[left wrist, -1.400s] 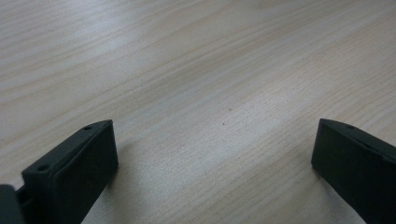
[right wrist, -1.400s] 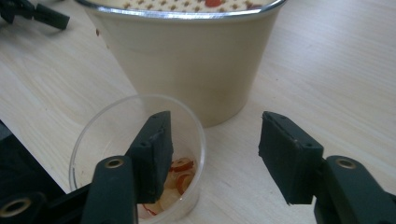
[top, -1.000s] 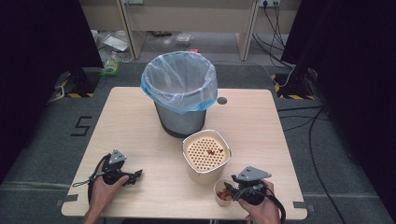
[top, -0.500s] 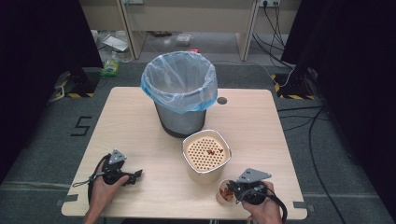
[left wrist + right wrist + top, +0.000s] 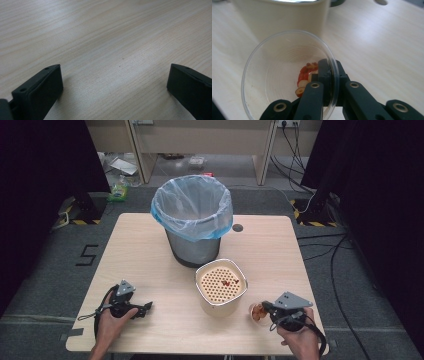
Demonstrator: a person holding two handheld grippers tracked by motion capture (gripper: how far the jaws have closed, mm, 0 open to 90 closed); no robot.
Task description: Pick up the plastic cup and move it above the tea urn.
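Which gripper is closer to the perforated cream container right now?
Right. The right gripper, pinching a clear cup's rim, sits just beside the cream container. The left gripper rests open near the table's opposite front corner, farther off.

One mark can be read: a dark figure "5" (image 5: 88, 255) on the grey floor (image 5: 45, 285) in the high view, at about nine o'clock from the table (image 5: 150, 245), just off its left edge. Nothing legible appears on the table, or in either gripper view.
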